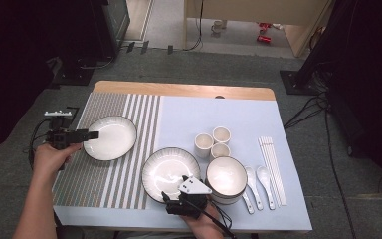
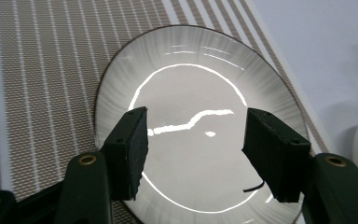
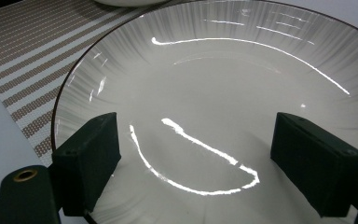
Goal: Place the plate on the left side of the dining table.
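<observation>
The left gripper point(image 1: 93, 135) is sitting at the left of the high view, its jaws standing apart over the near rim of the left plate point(image 1: 110, 138), with nothing clasped between them. In the left gripper view the two black pads point(image 2: 131, 149) are hovering over that plate point(image 2: 196, 121), which is lying empty on the striped mat point(image 2: 42, 70) and filling the middle of the frame.

The right gripper point(image 1: 181, 183) is sitting at the bottom centre of the high view, at the lower right rim of the middle plate point(image 1: 169, 172). In the right gripper view its jaws are spread wide, one pad point(image 3: 91, 158) at the lower left and one at the lower right, with the plate's point(image 3: 214, 93) bare surface showing between them; they are gripping nothing.

Both plates are holding nothing but reflections of the lights. The middle plate is lying partly on the striped mat point(image 1: 109, 179) and partly on the pale blue cloth point(image 1: 238, 117).

Just right of the right gripper, a stack of bowls point(image 1: 227, 178) is sitting empty on top. Above it, three empty cups point(image 1: 213, 142) are clustering together. Further right, two white spoons point(image 1: 256, 181) are lying side by side, then a bundle of white chopsticks point(image 1: 272, 169) towards the right edge of the cloth.
</observation>
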Tool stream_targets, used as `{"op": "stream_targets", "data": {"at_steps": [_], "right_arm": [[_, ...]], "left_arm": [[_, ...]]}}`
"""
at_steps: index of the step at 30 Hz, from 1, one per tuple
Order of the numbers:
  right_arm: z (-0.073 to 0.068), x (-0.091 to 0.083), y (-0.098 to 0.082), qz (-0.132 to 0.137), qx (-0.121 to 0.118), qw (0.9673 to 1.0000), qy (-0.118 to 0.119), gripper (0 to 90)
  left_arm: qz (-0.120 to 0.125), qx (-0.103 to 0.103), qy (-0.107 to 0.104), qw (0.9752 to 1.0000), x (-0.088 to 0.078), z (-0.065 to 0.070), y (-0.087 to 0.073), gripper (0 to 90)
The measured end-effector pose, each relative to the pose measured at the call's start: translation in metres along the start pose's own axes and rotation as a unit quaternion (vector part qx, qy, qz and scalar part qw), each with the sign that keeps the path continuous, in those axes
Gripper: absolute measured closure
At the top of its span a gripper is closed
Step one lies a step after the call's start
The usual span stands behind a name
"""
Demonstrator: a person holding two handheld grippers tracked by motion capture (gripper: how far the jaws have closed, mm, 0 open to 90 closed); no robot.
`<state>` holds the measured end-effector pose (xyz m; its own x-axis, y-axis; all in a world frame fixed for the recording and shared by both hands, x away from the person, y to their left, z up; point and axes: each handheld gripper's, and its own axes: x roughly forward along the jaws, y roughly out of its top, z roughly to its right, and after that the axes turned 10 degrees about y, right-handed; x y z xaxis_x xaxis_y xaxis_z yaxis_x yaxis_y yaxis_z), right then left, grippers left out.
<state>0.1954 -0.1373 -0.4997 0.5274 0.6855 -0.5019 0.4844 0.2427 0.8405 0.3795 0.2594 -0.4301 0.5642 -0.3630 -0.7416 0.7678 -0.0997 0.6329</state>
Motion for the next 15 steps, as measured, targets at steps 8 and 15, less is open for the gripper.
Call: {"op": "stream_targets", "data": {"at_steps": [8, 15], "right_arm": [[-0.003, 0.000, 0.000, -0.001, -0.010, 0.9999, -0.003, 21.9], [-0.003, 0.000, 0.000, -0.002, -0.009, 0.9999, -0.004, 21.8]], "left_arm": [[0.010, 0.024, -0.005, 0.9997, -0.003, 0.017, -0.001, 40.5], [0.021, 0.058, -0.002, 0.9981, -0.004, 0.030, -0.010, 38.8]]}}
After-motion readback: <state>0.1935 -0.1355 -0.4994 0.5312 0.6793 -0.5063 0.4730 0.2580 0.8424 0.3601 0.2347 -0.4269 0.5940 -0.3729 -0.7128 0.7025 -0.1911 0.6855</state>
